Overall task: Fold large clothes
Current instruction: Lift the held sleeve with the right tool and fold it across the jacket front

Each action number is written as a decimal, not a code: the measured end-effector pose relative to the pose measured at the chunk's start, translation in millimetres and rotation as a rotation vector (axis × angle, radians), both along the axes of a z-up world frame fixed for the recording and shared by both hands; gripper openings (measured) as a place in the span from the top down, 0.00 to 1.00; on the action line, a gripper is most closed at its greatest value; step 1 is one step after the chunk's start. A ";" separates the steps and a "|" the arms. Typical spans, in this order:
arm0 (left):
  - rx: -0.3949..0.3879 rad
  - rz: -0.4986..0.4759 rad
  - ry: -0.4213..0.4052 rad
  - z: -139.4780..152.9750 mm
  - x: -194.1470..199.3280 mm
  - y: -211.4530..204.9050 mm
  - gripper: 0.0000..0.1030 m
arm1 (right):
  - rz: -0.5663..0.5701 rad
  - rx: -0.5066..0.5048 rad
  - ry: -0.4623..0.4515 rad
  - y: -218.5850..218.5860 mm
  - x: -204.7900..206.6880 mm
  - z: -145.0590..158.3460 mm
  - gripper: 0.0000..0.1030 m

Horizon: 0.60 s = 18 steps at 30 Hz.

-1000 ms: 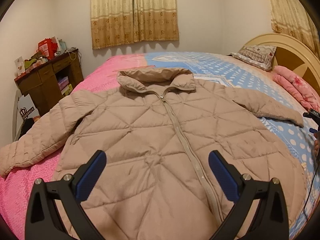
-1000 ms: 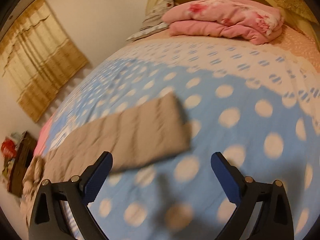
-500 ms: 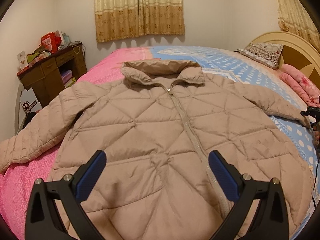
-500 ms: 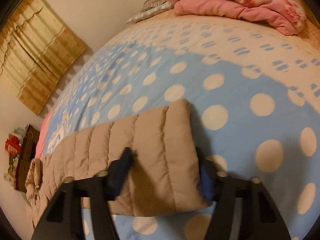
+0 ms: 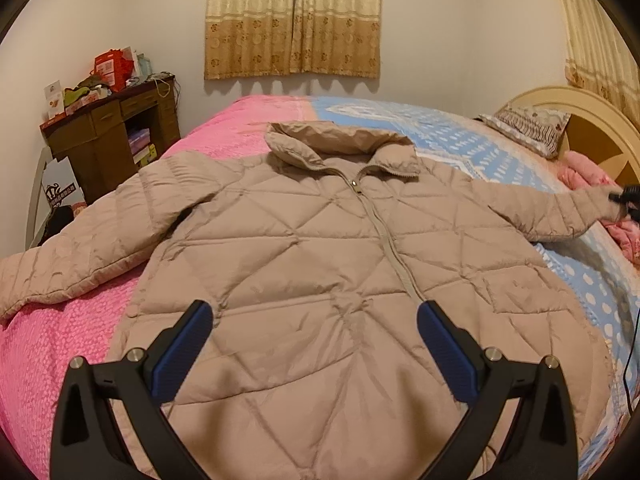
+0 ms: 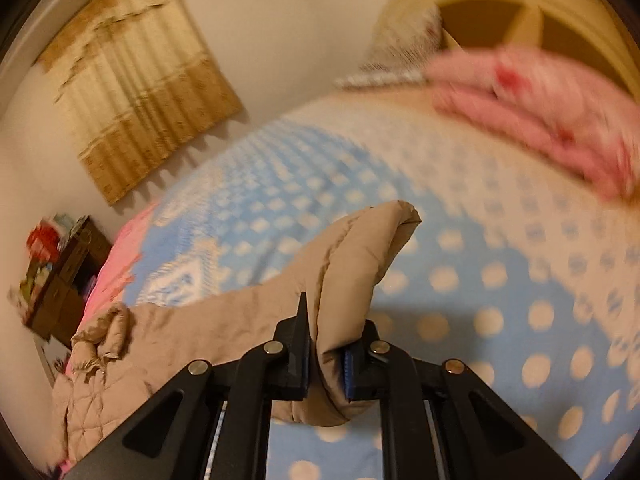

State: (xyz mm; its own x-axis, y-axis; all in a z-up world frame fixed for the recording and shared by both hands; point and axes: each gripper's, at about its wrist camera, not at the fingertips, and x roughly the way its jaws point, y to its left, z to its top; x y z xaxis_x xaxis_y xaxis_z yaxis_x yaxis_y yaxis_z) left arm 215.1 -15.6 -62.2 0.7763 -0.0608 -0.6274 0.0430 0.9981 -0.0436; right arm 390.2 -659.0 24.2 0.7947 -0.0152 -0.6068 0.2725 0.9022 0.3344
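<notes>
The right gripper [image 6: 326,354] is clamped on the cuff end of the jacket sleeve [image 6: 352,264], its 2 fingers pressed tight against the bunched beige fabric, and the sleeve rises off the blue polka-dot bedspread [image 6: 500,280] from there. The left gripper [image 5: 314,344] hangs with its jaws wide apart above the lower front of the jacket [image 5: 320,264], holding nothing. The beige quilted jacket lies face up and zipped on the bed, collar toward the curtains [image 5: 294,20], its other sleeve stretched across the pink blanket [image 5: 52,344]. A folded pink quilt [image 6: 540,116] sits near the headboard [image 5: 592,136], and a cluttered wooden desk [image 5: 108,136] stands beside the bed.
</notes>
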 end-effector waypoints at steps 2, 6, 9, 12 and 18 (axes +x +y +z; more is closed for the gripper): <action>-0.015 0.006 -0.005 1.3 -2.9 4.8 0.00 | 0.041 -0.051 -0.040 22.8 0.4 27.7 0.89; -0.036 0.013 -0.010 1.8 -7.2 12.9 0.00 | 0.145 -0.140 -0.106 78.0 1.2 71.6 0.90; -0.045 0.017 -0.013 1.8 -9.7 18.7 0.00 | 0.247 -0.218 -0.146 125.7 -1.6 97.0 0.90; -0.062 0.024 -0.014 0.9 -11.6 26.6 0.00 | 0.344 -0.274 -0.177 174.7 -6.4 114.3 0.90; -0.092 0.041 -0.009 -3.6 -13.1 40.2 0.00 | 0.520 -0.380 -0.197 268.9 -18.9 122.7 0.90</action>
State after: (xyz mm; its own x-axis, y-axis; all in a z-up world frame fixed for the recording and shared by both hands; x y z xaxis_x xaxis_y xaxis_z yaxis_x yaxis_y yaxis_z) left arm 202.0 24.7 -65.8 0.7846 -0.0863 -0.6139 0.0031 0.9908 -0.1353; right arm 371.4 -390.0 147.0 0.8518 0.2154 -0.4775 -0.2624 0.9644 -0.0331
